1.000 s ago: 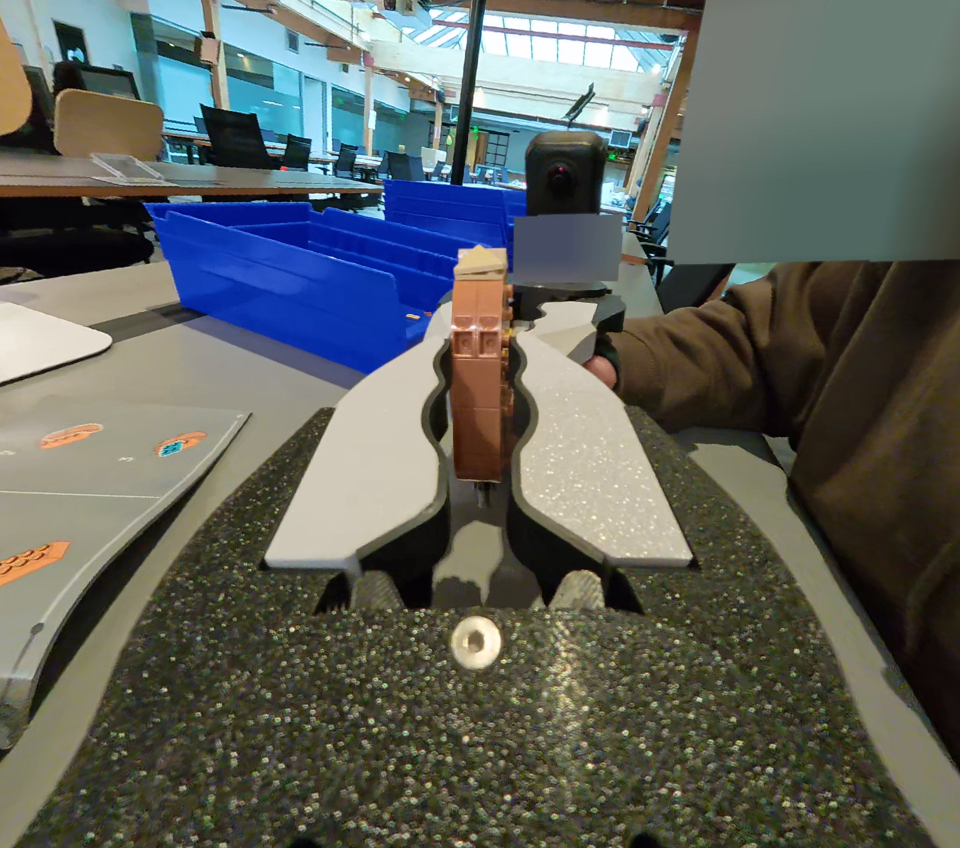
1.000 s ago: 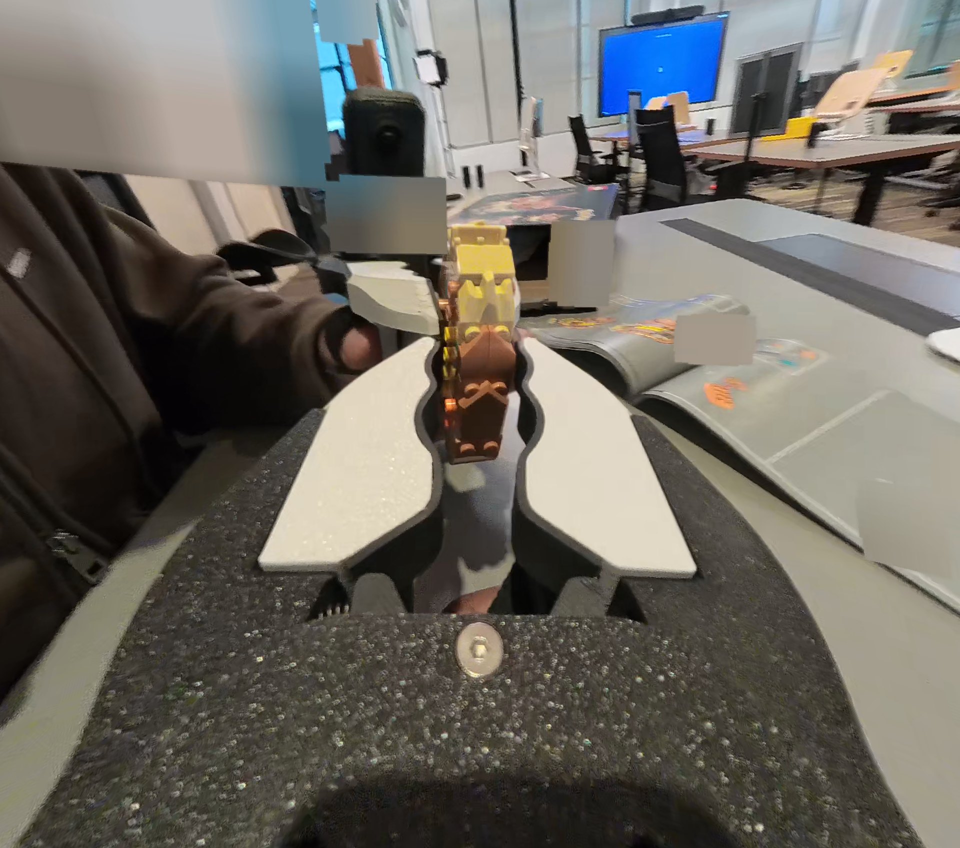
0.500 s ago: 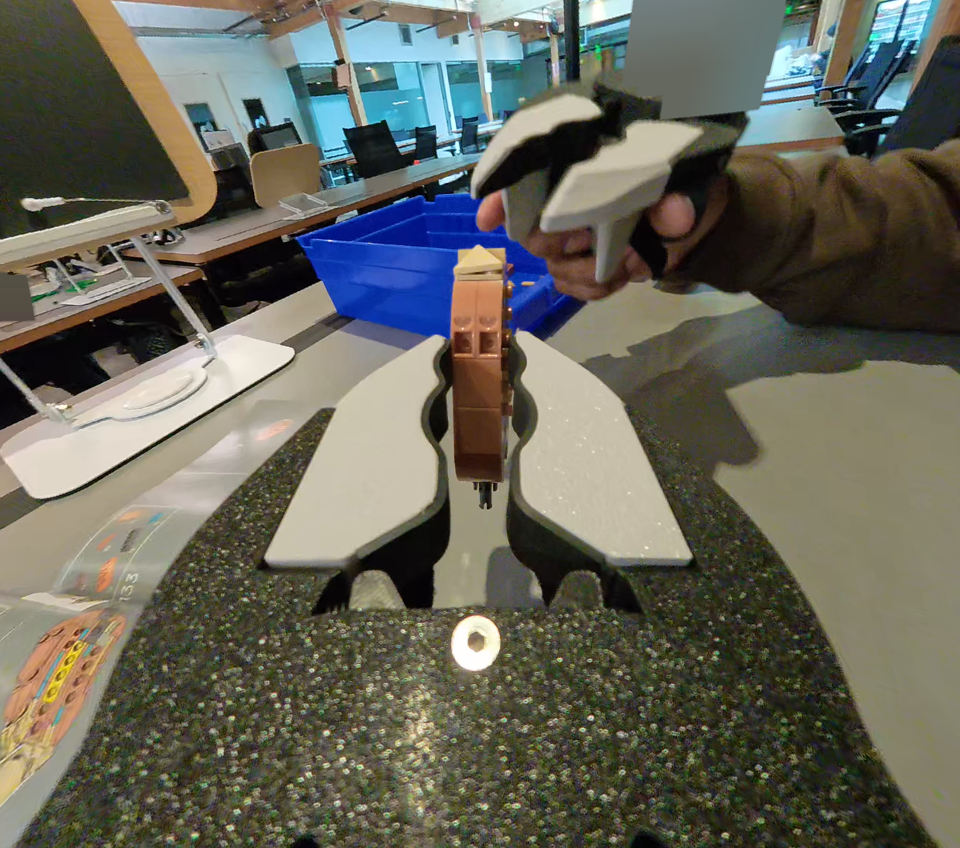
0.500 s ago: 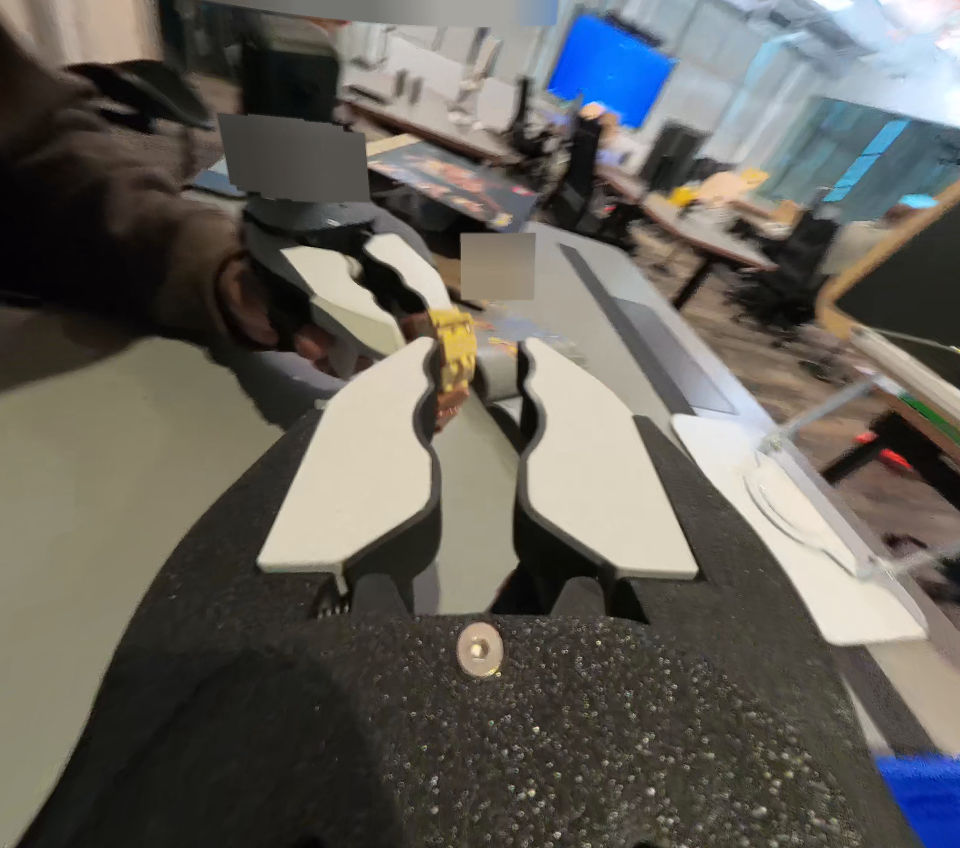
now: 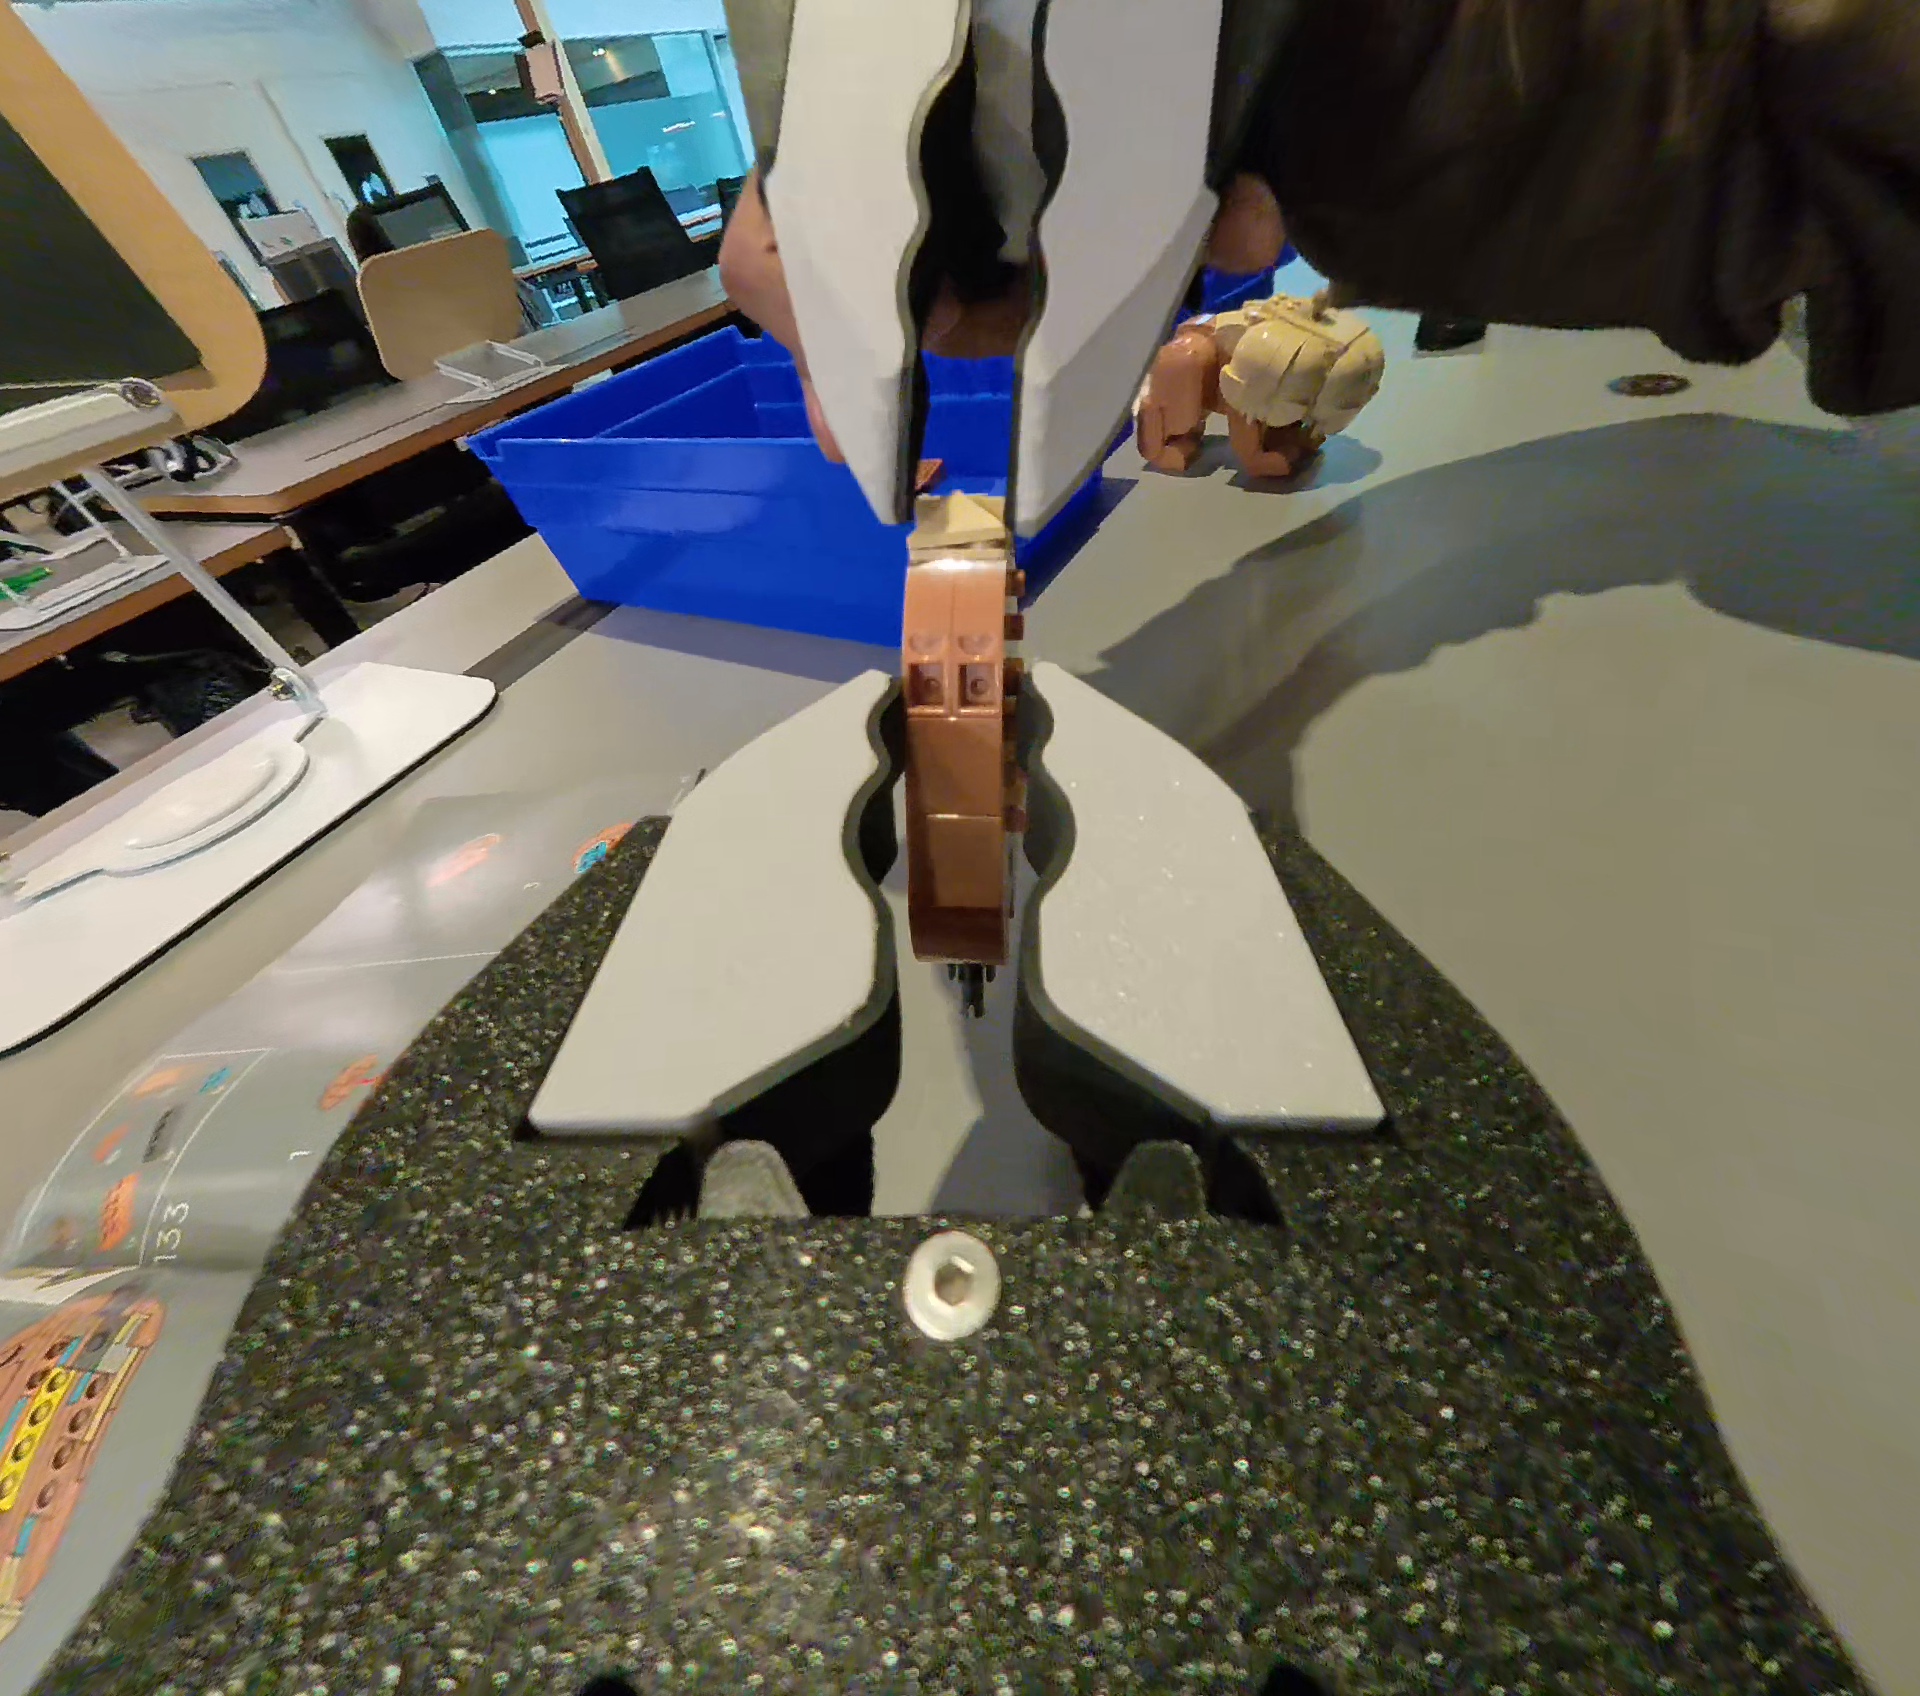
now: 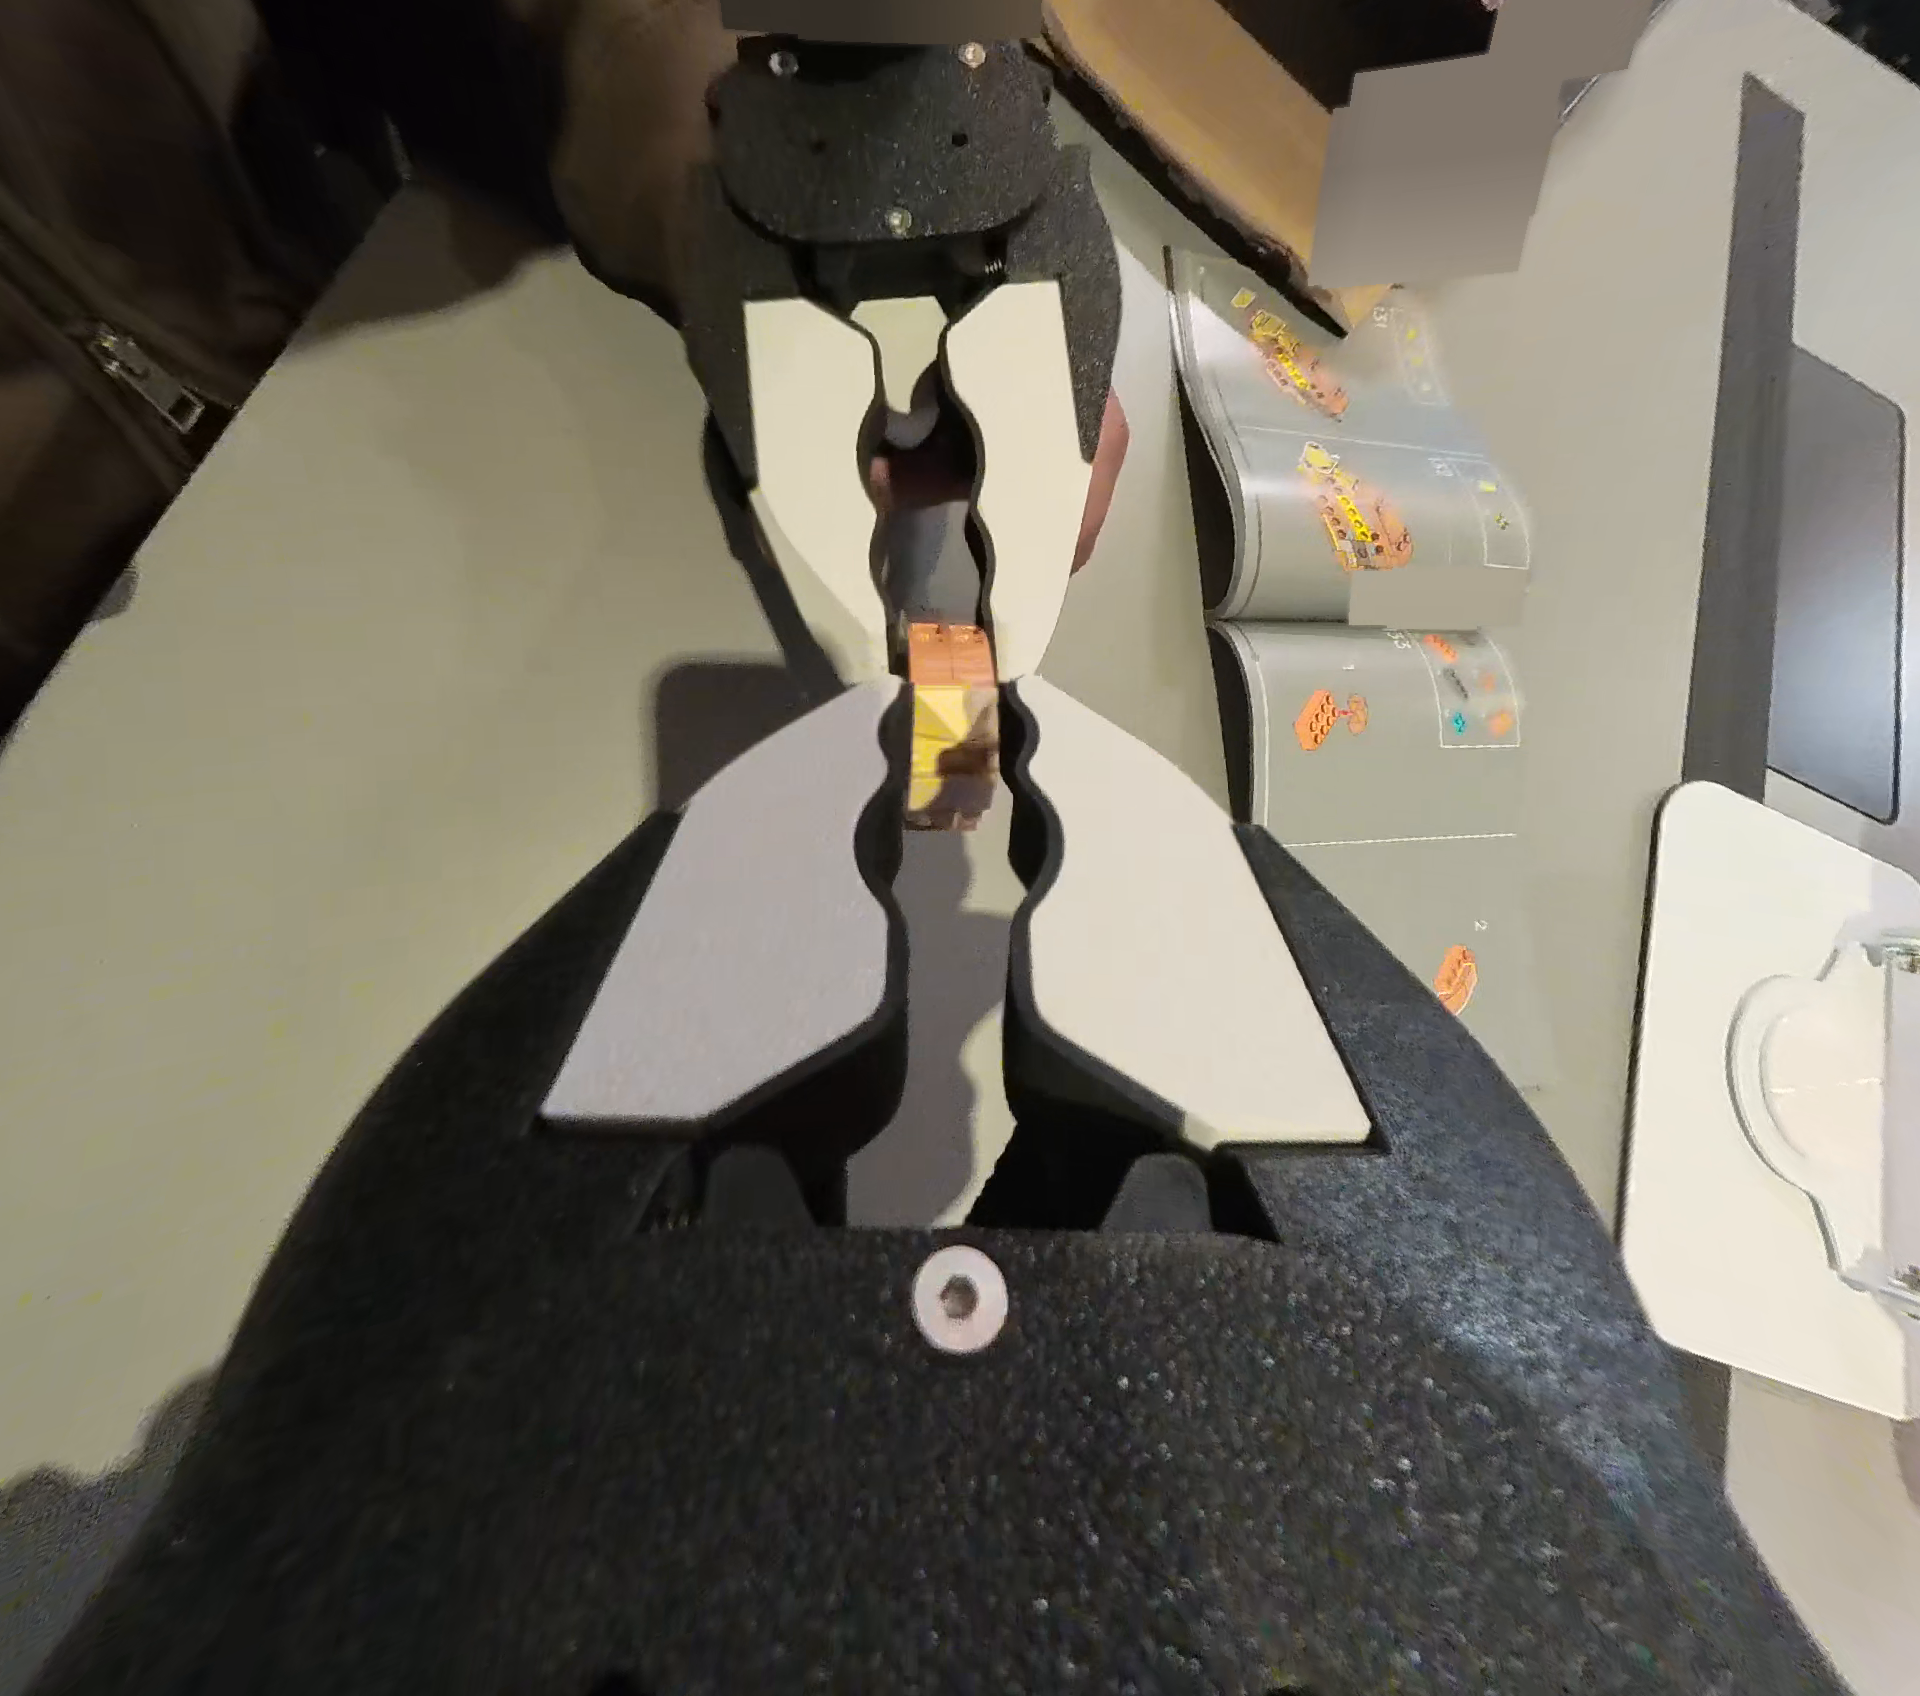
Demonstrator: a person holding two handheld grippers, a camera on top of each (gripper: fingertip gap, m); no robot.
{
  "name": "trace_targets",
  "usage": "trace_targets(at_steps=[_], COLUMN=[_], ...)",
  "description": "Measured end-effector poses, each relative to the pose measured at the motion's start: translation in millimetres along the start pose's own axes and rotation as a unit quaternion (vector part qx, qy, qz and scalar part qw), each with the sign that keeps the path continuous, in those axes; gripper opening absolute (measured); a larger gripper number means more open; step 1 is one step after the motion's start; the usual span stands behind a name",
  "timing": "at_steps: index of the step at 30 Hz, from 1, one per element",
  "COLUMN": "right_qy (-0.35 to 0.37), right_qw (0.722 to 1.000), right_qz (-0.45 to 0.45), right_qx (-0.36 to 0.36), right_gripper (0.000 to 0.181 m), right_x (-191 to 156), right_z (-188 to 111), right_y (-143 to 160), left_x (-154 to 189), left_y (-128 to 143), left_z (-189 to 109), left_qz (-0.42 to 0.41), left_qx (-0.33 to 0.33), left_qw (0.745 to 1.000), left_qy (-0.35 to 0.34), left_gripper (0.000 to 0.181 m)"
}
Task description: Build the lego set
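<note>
Since half a second ago, the right gripper [image 5: 954, 503] has swung from off to the side to directly above the left one, tips pointing down, and the right wrist view has tilted from the room to look down at the table [image 6: 364, 659].

Left gripper [image 5: 956, 711] is clenched on the brown lego sub-assembly [image 5: 956, 763], holding it upright by its flat sides so the tan wedge [image 5: 956, 522] at its top stays exposed. That looks deliberate: 1 tool acts as a vice while the other works on the free end. The right gripper's fingertips [image 5: 883, 462] bracket the tan wedge from both sides. In the right wrist view the yellow and tan top sits between that gripper's tips, but a thin gap shows at 1 side, so I cannot tell whether it is gripping or only closing in.

The 2 grippers meet nose to nose over a bare patch of table, probably so a dropped piece lands in reach. My guess is that the step is pressing or seating the top piece, or re-gripping the assembly.

The open instruction booklet [image 6: 1371, 711] lies just beside the work, pages up for reference. A blue bin [image 5: 707, 493] stands behind, and a finished tan and brown lego figure [image 5: 1268, 389] sits well apart on the table.
</note>
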State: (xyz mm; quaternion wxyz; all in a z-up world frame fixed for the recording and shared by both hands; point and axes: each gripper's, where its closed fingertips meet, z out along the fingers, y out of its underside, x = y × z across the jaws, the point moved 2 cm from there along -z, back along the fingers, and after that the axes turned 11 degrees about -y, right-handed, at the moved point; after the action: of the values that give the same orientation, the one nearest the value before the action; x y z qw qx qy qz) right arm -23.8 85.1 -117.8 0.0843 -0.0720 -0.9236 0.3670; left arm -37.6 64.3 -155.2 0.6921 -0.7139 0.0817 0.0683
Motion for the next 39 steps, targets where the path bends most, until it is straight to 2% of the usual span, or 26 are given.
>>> trace_targets(at_steps=[24, 39], right_qy=[-0.036, 0.000], right_qw=[0.998, 0.998], right_qz=[0.019, 0.023], right_qx=[-0.040, -0.061], right_gripper=[0.012, 0.011], right_x=[-5, -5], right_z=[-1, 2], right_y=[7, 10], left_x=[4, 5], left_y=[2, 3], left_z=[-1, 0], left_qz=[0.048, 0.034], left_qx=[-0.007, -0.018], left_qw=[0.999, 0.999], left_qy=[-0.003, -0.012], left_gripper=[0.020, 0.019])
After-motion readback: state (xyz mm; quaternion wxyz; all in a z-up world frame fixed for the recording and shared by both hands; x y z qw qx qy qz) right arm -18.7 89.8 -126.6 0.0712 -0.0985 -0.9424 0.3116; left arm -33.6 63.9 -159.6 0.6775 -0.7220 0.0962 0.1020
